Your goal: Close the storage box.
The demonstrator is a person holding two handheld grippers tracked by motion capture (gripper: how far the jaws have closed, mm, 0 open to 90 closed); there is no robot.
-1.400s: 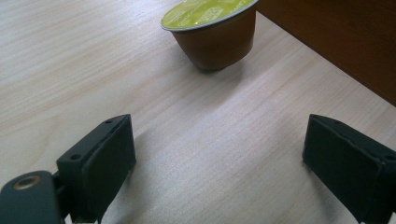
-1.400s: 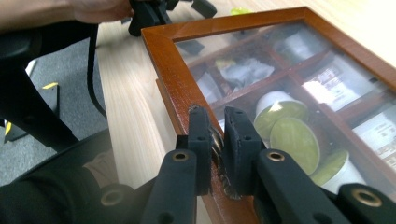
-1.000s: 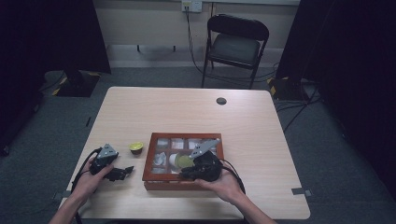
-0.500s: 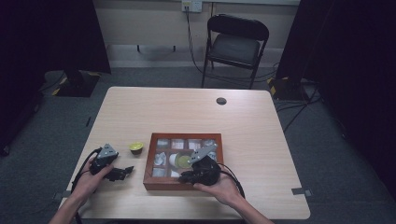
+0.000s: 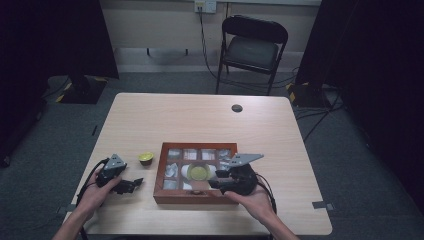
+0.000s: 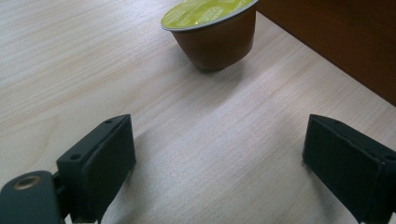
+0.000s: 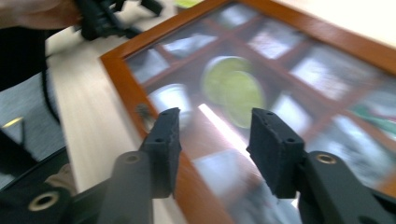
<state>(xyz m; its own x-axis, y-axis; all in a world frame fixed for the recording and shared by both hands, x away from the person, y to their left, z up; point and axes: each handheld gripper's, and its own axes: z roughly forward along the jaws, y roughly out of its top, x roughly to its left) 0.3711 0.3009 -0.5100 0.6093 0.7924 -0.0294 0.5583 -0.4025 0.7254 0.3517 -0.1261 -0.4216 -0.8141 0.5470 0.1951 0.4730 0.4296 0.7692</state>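
Observation:
A wooden box [image 5: 159, 172] with a glass-paned lid lies at the table's near middle. Through the glass a yellow-green capsule [image 5: 198, 173] sits in the middle compartment, blurred in the right gripper view [image 7: 233, 91]. My right gripper [image 5: 216, 179] hovers over the box's front right part. Its jaws have just been opening and now stand open above the glass [image 7: 215, 135], with nothing between them. A second capsule [image 5: 146, 158], brown with a yellow-green lid, stands on the table left of the box. My left gripper [image 5: 131, 184] rests open in front of that capsule [image 6: 210, 32], apart from it.
The box's wooden side [image 6: 336, 42] runs close along the right of the left gripper. A small knob [image 5: 196, 191] sits on the box's front edge. A small black disc [image 5: 237, 108] lies at the table's far side, with a folding chair [image 5: 252, 50] behind.
My right gripper has drawn back to the right from the box's front middle and its jaws have parted. The left gripper and both capsules have stayed put.

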